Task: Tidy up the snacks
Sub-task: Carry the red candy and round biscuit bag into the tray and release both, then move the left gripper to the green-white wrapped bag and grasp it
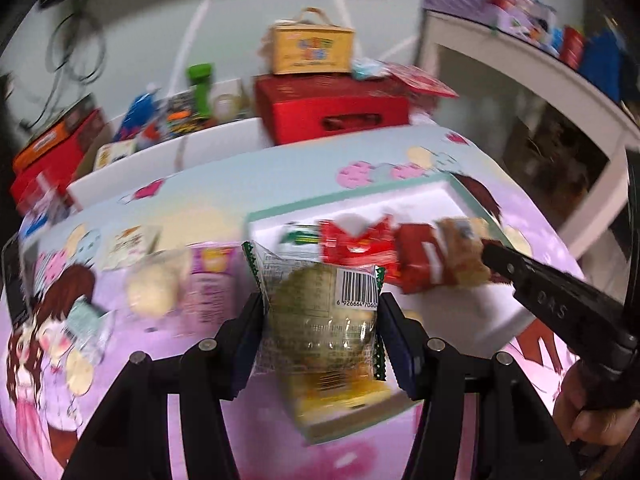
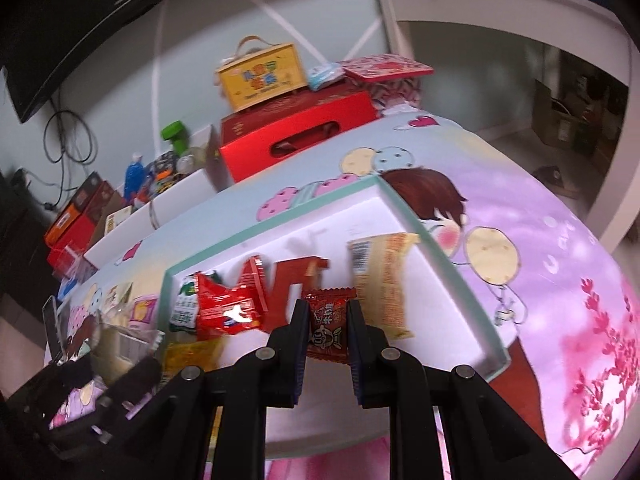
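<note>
Snack-filled tool (image 1: 320, 320) over cartoon tablecloth (image 1: 460, 160).

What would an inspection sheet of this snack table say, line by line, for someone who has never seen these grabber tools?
Surface: cartoon tablecloth, pink and pale blue, covers the table.
Job's things: white tray with a teal rim holds red snack packets and a tan wafer pack; more snacks lie loose on the cloth to its left.
Clutter: red box with a yellow carry box on top, at the far edge.
Grippers: left gripper shut on a clear-wrapped pastry; right gripper shut on a small red-brown packet.
Cables: black cables hang on the wall.
Surroundings: white shelf unit, dark screen.
</note>
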Demonstrator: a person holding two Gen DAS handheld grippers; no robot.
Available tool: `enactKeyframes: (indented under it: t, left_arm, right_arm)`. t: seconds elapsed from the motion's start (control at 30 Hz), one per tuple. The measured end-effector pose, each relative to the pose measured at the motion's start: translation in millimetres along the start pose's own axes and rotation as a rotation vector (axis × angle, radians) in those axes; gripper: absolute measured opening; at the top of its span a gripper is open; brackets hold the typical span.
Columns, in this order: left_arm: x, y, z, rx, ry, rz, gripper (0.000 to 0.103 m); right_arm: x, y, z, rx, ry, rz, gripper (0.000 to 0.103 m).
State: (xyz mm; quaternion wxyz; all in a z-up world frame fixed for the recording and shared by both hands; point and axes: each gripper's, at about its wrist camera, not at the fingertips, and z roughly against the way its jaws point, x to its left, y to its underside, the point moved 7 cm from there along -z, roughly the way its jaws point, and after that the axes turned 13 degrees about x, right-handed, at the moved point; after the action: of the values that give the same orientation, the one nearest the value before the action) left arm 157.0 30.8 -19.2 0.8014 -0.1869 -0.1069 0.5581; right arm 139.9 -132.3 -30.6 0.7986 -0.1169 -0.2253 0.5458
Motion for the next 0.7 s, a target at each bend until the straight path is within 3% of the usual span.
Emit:
enactKeyframes:
  t: [0.17, 0.33, 0.4, 0.57, 0.7]
  left_arm:
    - [-28, -4, -11, 0.003, -0.005, -0.060, 0.059]
    - [-32, -6, -19, 0.003, -0.006, -0.050, 0.061]
    - [-29, -5, -21, 0.017, -0.007, -0.037, 0.069]
    - [-24, -5, -23, 0.028, -0.016, -0.024, 0.072]
    - [-21, -6, -20, 0.022, -0.012, -0.015, 0.079]
  right_arm:
    - [-16, 2, -7, 0.038, 0.012, -0.035, 0.020]
    - [-17, 6, -17, 0.078, 0.009, -0.034, 0.022]
    - [-18, 7, -20, 0.086, 0.008, -0.036, 0.022]
    - [-22, 8, -26, 0.108, 0.013, -0.051, 0.022]
    - [-23, 9, -30, 0.124, 0.020, -0.059, 0.031]
